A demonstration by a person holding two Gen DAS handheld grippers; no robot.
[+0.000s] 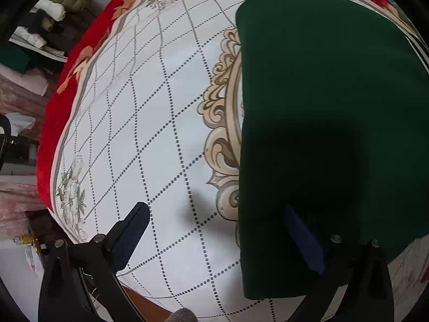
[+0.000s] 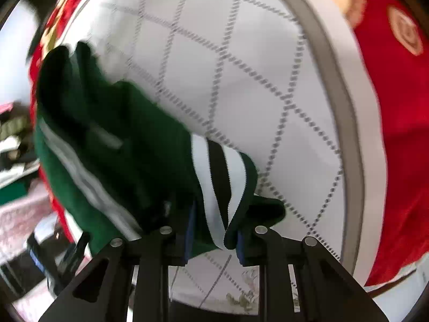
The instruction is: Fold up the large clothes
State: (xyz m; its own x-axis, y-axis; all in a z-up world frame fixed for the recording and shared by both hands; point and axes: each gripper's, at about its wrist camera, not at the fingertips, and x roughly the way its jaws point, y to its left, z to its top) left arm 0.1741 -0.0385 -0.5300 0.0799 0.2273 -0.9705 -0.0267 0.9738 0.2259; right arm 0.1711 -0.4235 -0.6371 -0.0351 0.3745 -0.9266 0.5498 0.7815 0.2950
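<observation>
Two wrist views of one fold in progress. Left view: the green garment lies flat on the quilted cloth, a white spread with a dotted diamond grid and a red floral border. The garment already forms a smooth slab with a straight left edge and a squared near-left corner, which suggests that at least one fold is complete. The left gripper hangs over that near corner with its fingers wide apart; one blue pad stands over bare cloth, the other over the green fabric, and nothing is held between them.

Right view (motion-blurred): the right gripper is clamped on a bunched part of the same garment, at a cuff or hem banded white, black and white. The fabric rises from the fingers and trails to the far left, lifted clear of the spread. Which part of the garment this is cannot be told.

Judged progress: roughly midway. The body lies folded and flat; the striped end must yet be carried over and laid down, then released. Stacked clothing sits on shelves at far left.
</observation>
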